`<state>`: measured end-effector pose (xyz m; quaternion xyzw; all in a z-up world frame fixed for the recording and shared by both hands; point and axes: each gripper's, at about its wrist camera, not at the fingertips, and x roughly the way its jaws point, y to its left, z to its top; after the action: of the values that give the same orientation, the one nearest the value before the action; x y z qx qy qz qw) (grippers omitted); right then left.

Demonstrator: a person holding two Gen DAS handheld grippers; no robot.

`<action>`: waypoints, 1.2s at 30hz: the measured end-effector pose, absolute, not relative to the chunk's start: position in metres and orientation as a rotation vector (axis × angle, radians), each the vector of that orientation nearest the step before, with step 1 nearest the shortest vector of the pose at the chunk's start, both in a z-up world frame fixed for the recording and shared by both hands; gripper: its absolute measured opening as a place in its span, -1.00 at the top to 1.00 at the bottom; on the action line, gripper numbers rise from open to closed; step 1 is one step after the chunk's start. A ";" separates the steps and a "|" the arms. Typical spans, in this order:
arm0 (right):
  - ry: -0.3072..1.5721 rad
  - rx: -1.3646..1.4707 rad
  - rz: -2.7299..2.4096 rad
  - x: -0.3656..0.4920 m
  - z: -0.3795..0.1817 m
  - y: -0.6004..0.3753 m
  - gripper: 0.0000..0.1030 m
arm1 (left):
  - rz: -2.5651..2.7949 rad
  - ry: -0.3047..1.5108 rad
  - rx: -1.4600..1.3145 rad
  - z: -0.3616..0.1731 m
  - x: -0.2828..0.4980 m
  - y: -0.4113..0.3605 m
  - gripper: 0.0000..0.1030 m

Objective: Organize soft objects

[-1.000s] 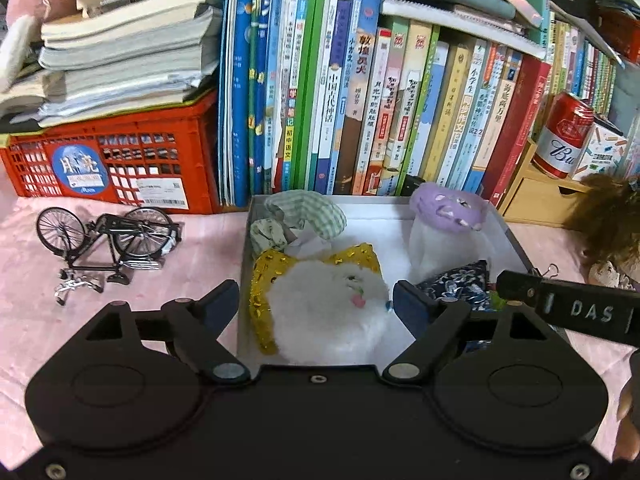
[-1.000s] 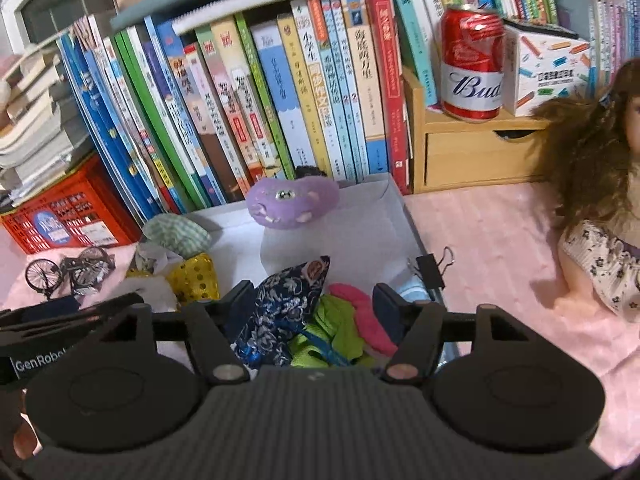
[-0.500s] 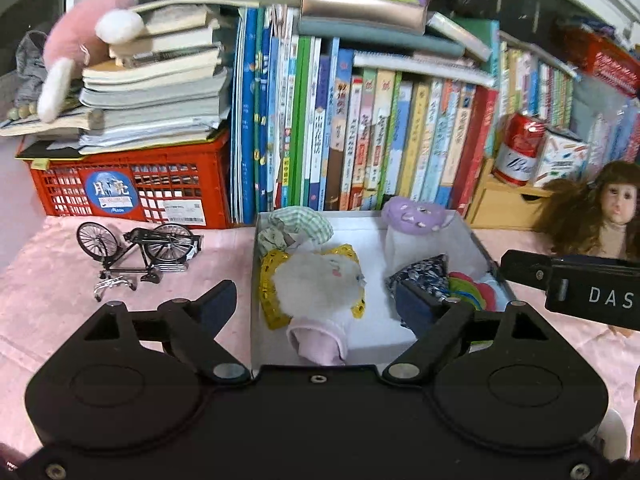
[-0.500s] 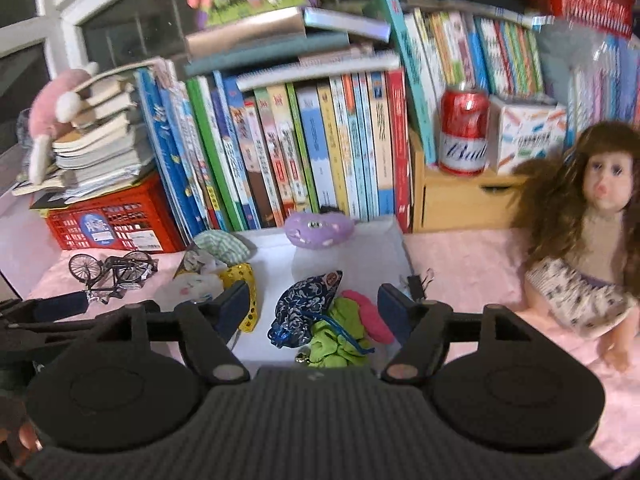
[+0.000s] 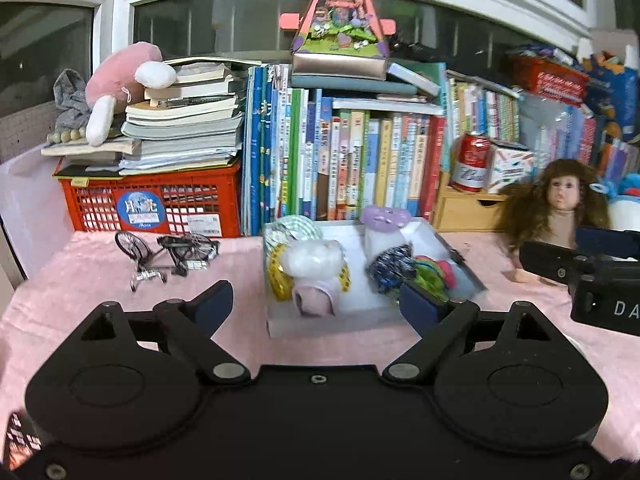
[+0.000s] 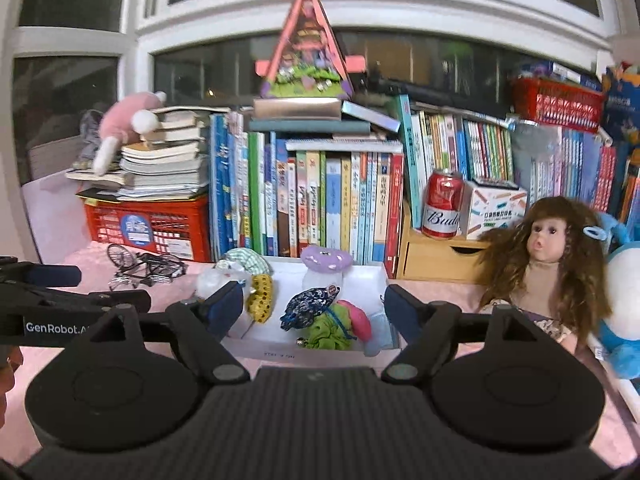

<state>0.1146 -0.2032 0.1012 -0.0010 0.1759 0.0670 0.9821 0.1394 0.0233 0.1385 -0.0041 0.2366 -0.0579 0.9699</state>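
Pulled both back from white box (image 5: 360, 312) | left gripper (image 5: 316, 304), right gripper (image 6: 314, 306) just widened, empty | sorting seemingly done | next: withdraw.

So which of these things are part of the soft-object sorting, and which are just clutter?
Part of the job:
white tray
fluffy white toy
purple mushroom plush
dark patterned pouch
green cloth

Just lying about:
model bicycle
red crate
books
red can
doll
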 end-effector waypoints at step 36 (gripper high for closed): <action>0.415 0.006 0.056 -0.003 -0.047 -0.193 -0.88 | -0.032 0.555 -0.011 -0.013 0.019 0.013 -0.78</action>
<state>-0.0029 -0.1933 -0.0468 0.0028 0.2060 0.0278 0.9782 0.0192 0.0131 -0.0129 -0.0053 0.2740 -0.0157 0.9616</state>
